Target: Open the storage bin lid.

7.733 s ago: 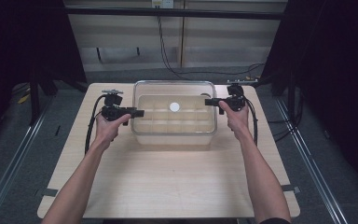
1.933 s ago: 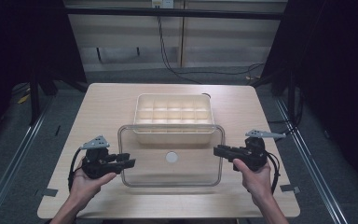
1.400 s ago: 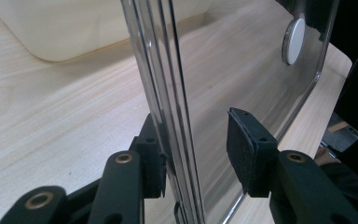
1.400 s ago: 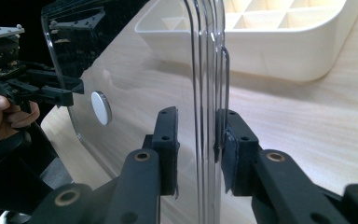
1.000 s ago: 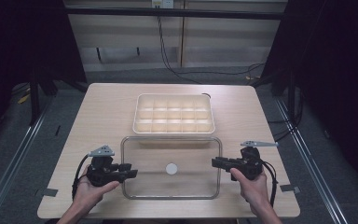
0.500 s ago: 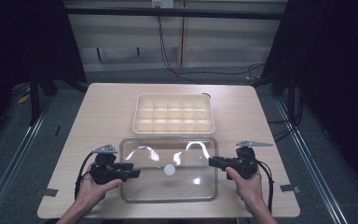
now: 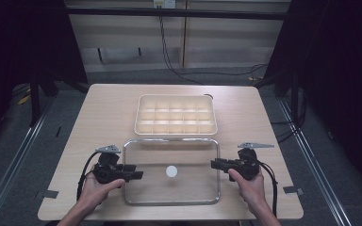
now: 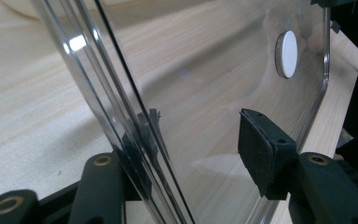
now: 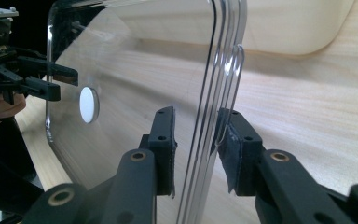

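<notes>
The clear lid [image 7: 170,171] lies flat on the table [image 7: 99,117], on the near side of the tray [image 7: 176,114], its far edge just beside the tray's near wall. A white disc [image 7: 171,171] sits at its middle.

The left gripper [image 7: 134,174] has just been opening. In the left gripper view one pad [image 8: 256,149] stands well off the lid's face, and the rim runs past the other jaw, so that side has let go, though the rim is between the jaws. The right gripper [image 7: 215,164] has both pads close about the opposite rim; in the right gripper view I see a sliver of gap at the left pad [image 9: 164,135], while the other seems to touch. I judge it loose or nearly so, but can't tell for sure.

The step in hand looks like setting the lid down and releasing it. To do that well, spread both sets of jaws fully before moving, then draw each gripper straight outward, away from the rim. A jaw that catches the raised edge would drag the lid, perhaps into the tray.
</notes>
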Tool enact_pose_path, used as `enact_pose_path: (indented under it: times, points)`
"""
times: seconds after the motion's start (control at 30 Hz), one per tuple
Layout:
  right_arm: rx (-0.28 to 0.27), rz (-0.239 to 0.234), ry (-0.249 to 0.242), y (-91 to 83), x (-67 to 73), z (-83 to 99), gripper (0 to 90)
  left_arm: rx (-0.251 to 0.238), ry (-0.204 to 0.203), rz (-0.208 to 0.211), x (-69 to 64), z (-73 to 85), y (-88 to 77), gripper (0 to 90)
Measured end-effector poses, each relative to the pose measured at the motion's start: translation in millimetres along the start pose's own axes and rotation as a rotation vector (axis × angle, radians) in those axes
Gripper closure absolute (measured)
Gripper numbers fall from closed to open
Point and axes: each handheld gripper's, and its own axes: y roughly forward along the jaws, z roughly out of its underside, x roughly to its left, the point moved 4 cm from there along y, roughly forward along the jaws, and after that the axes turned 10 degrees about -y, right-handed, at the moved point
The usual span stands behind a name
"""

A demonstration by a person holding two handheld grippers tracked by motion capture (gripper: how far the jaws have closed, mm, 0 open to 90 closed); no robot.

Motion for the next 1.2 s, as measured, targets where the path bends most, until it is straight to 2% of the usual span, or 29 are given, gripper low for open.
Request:
enact_pose_path:
  times: [0.03, 0.2, 0.33, 0.43, 0.53, 0.63, 0.67, 0.77, 0.83, 0.9, 0.97, 1.2]
  points:
    - [0.006, 0.001, 0.005, 1.2, -1.3, 1.4, 66.9, 0.005, -0.011, 0.006, 1.4, -0.2, 1.8, 47.1]
    - [0.036, 0.008, 0.019, 7.8, -9.3, 6.5, 64.6, 0.043, -0.02, 0.009, 7.0, -3.1, 10.9, 43.6]
    - [0.053, 0.014, 0.012, 11.0, -13.2, 7.5, 63.0, 0.046, -0.02, -0.007, 7.1, -3.2, 14.7, 40.7]
    - [0.044, 0.016, -0.006, 12.5, -13.8, 8.2, 62.1, 0.058, 0.004, -0.027, 5.7, -1.8, 15.8, 37.1]
    - [0.05, 0.022, -0.006, 13.9, -13.7, 10.0, 61.5, 0.069, 0.001, -0.037, 4.8, -0.2, 18.6, 33.2]
    - [0.048, 0.023, -0.007, 14.1, -14.1, 10.9, 61.4, 0.063, 0.017, -0.052, 2.7, -0.1, 18.6, 30.9]
    - [0.046, 0.021, -0.009, 13.9, -14.2, 11.0, 61.4, 0.065, 0.028, -0.07, 1.3, 0.0, 19.7, 29.5]
    - [0.05, 0.033, -0.011, 15.1, -15.0, 11.3, 58.4, 0.078, 0.012, -0.075, 3.4, 0.5, 22.7, 27.7]
    - [0.046, 0.031, -0.008, 15.5, -16.0, 12.0, 59.1, 0.081, 0.008, -0.081, 4.2, 0.1, 23.3, 26.0]
    - [0.044, 0.049, -0.012, 14.2, -16.2, 12.0, 66.6, 0.07, 0.003, -0.089, 5.6, -0.8, 22.7, 24.6]
    - [0.022, 0.031, -0.014, 10.8, -15.1, 10.4, 70.5, 0.062, -0.008, -0.089, 7.9, -1.6, 21.1, 23.4]
    - [-0.029, -0.006, -0.007, 4.8, -13.4, 8.2, 72.6, 0.049, -0.017, -0.093, 9.7, -2.3, 21.2, 22.6]
